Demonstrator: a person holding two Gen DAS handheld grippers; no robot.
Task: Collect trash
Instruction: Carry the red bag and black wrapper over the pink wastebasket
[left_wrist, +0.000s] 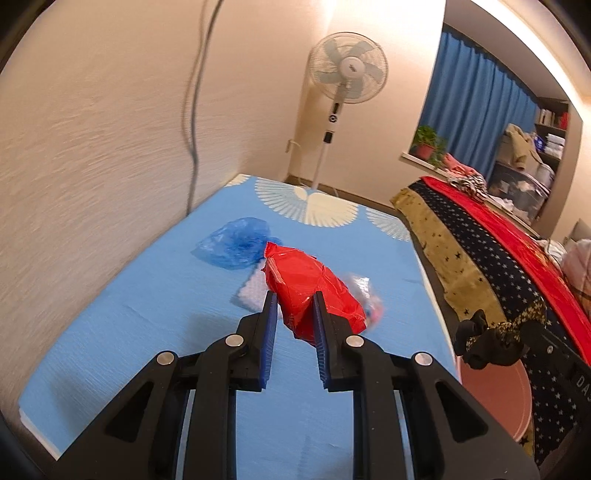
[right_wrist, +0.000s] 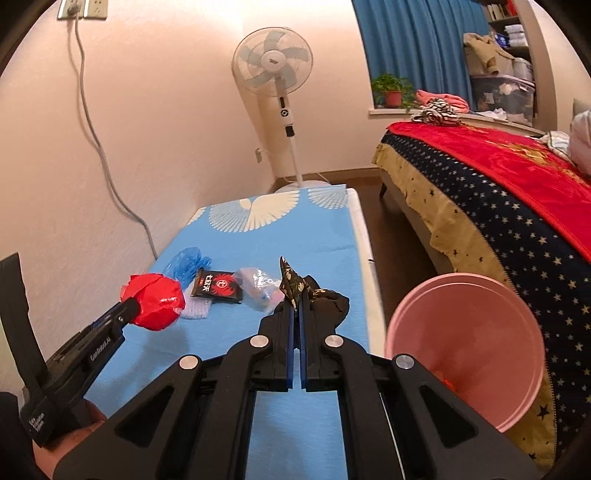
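Observation:
My left gripper (left_wrist: 294, 301) is shut on a crumpled red plastic wrapper (left_wrist: 306, 280), held just above the blue-clothed table (left_wrist: 147, 332). In the right wrist view it (right_wrist: 131, 308) shows at the left with the red wrapper (right_wrist: 157, 301). My right gripper (right_wrist: 297, 301) is shut on a crumpled black piece with a gold pattern (right_wrist: 325, 299), lifted off the table beside the pink bucket (right_wrist: 465, 347). On the cloth lie a blue plastic bag (right_wrist: 186, 264), a black packet with a red emblem (right_wrist: 218, 286), a clear plastic bag (right_wrist: 258, 286) and a white foam net (right_wrist: 197, 308).
A wall with a hanging cable (right_wrist: 92, 129) runs along the table's left side. A standing fan (right_wrist: 273, 59) is beyond the far end. A bed with a starred and red blanket (right_wrist: 498, 192) stands to the right, with the bucket on the floor in the gap.

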